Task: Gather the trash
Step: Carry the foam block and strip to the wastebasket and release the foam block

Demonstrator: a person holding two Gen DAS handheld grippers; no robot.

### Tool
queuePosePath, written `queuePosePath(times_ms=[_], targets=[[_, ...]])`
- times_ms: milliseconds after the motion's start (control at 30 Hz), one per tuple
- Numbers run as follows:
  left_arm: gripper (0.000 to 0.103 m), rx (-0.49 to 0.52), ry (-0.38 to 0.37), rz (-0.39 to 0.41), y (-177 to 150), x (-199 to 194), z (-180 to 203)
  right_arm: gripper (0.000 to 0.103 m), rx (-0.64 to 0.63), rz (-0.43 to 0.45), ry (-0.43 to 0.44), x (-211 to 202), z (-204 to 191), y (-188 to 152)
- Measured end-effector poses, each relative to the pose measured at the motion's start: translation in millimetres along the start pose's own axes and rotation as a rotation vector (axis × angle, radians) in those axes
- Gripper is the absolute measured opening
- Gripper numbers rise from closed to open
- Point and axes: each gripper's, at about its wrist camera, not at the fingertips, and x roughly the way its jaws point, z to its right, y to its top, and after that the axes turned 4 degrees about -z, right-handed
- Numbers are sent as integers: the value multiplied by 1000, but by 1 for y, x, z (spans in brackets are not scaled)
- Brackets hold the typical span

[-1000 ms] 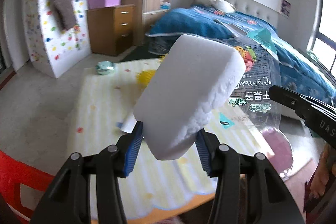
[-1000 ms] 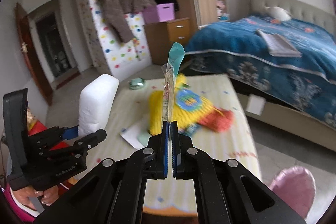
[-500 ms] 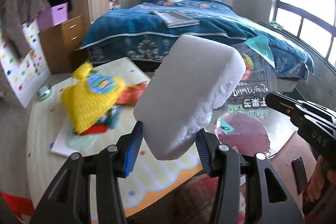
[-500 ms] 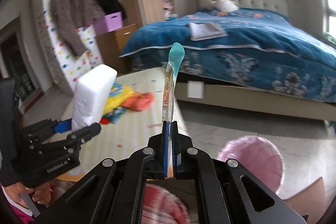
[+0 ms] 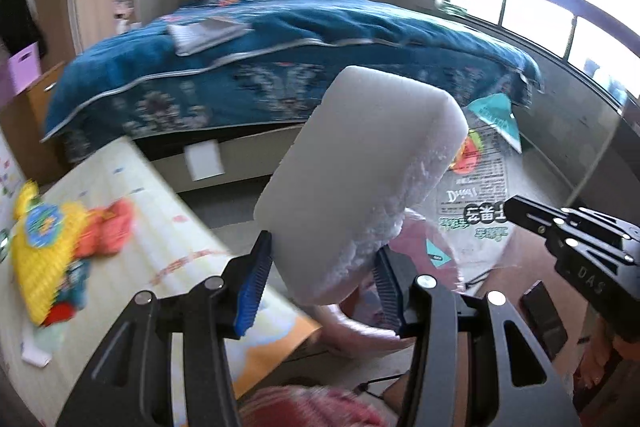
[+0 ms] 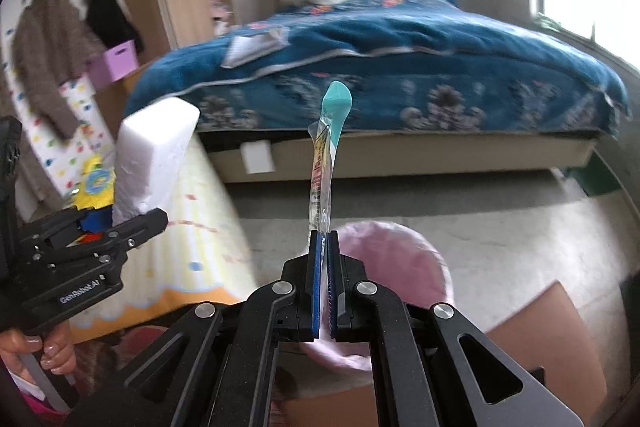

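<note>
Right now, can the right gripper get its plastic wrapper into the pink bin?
Probably yes. The right gripper is shut on the plastic wrapper, and the pink bin sits open just beyond and below its tips with nothing between. The left gripper with its foam block stays off to the side.

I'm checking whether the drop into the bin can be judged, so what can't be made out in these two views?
- Pink bin inside: right wrist view, right gripper covers it.
- Bin rim: left wrist view, foam block and left gripper cover most.
- Wrapper print: too blurred to read.
- Toys on mat: motion-blurred.
</note>
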Motion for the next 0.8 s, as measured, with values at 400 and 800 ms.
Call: queuePosePath(times_ms=[400, 800], targets=[[55, 46, -120, -92, 25, 75, 43, 3, 64, -73, -104, 46, 60, -7], [75, -18, -46, -122, 11, 68, 8, 32, 116, -129, -107, 61, 72, -20]])
